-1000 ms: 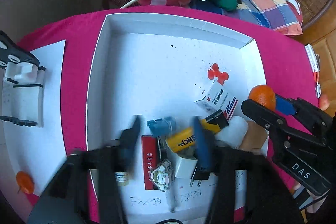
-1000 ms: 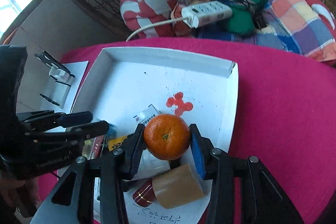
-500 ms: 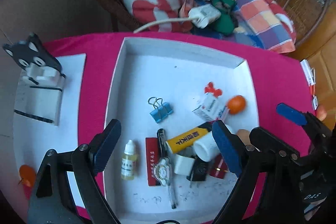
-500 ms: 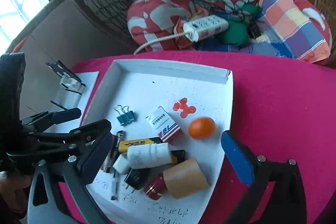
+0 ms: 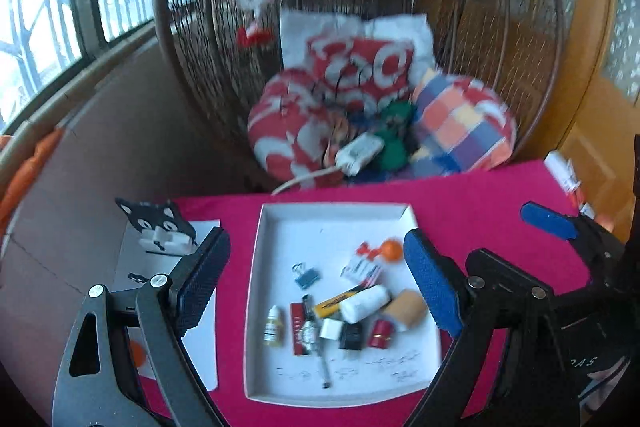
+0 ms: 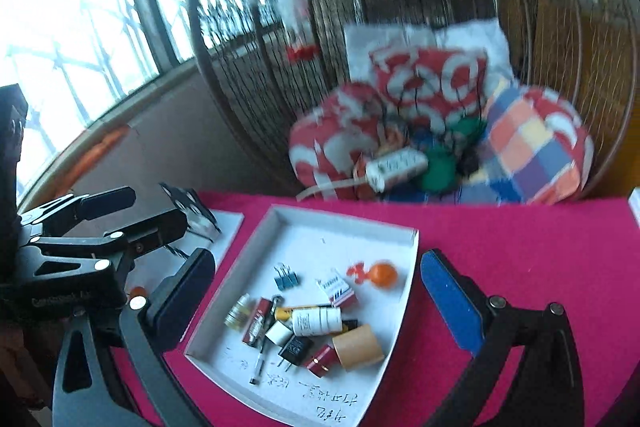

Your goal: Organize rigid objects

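Observation:
A white tray (image 5: pixel 276 227) on the pink table holds several small things: an orange (image 5: pixel 391 250), a blue binder clip (image 5: pixel 307 275), a small box (image 5: pixel 362 270), a white bottle (image 5: pixel 365 303), a dropper bottle (image 5: pixel 273 325), a brown roll (image 5: pixel 405 309) and a pen (image 5: pixel 320 355). The tray (image 6: pixel 360 223) and the orange (image 6: pixel 382 275) also show in the right wrist view. My left gripper (image 5: pixel 316 287) is open and empty, held high above the tray. My right gripper (image 6: pixel 316 303) is open and empty, also high above it.
A black cat-shaped stand (image 5: pixel 158 227) sits on white paper left of the tray. A small orange disc (image 5: pixel 136 353) lies near the table's front left. Behind the table is a wicker chair with cushions (image 5: pixel 360 99) and a white power strip (image 5: pixel 358 151).
My right gripper opened and let the orange go into the tray. Both grippers opened wide and pulled up and back, away from the tray.

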`<state>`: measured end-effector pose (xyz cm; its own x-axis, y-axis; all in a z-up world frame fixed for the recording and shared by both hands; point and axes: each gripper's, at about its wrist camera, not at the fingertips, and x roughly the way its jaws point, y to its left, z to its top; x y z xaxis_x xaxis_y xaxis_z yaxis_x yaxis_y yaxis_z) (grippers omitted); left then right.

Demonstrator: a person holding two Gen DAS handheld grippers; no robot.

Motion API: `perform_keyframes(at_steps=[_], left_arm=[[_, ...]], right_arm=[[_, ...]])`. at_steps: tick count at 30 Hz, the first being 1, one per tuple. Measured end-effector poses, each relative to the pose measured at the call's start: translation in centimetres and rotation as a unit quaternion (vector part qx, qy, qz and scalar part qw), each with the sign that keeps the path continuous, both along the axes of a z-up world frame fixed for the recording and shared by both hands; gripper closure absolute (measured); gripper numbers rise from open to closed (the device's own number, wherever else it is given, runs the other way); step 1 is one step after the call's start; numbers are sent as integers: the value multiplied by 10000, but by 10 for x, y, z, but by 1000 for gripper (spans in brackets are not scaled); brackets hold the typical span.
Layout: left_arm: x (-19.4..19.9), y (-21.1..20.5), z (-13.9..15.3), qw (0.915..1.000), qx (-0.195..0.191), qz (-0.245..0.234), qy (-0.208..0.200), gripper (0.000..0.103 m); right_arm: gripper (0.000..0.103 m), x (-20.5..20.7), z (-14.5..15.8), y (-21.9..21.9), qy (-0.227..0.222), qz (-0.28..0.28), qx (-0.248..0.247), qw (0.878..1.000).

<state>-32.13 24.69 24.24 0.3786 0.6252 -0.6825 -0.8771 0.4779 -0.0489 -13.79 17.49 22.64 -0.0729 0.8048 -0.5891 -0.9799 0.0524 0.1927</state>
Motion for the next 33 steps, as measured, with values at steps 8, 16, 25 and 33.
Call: perform_keyframes(at_steps=[8,16,25,33], left_arm=[[-11,-73,65,9910,985,853,-313,14],[-10,-113,76,9914,353,1258,-59,14],[-8,-176,87,9876,757,1374,-17,14],[-17,-212,97,9854,947,1373,-325,14]], right_arm=[[0,3,64,-65,-619,-148,773,9950],[0,6,110,-133,-1150,-947,1489,9776],[0,30,118,-186,-787,-1302,1849,9709],[0,25,122,-219,-714,-1061,2106,9692]])
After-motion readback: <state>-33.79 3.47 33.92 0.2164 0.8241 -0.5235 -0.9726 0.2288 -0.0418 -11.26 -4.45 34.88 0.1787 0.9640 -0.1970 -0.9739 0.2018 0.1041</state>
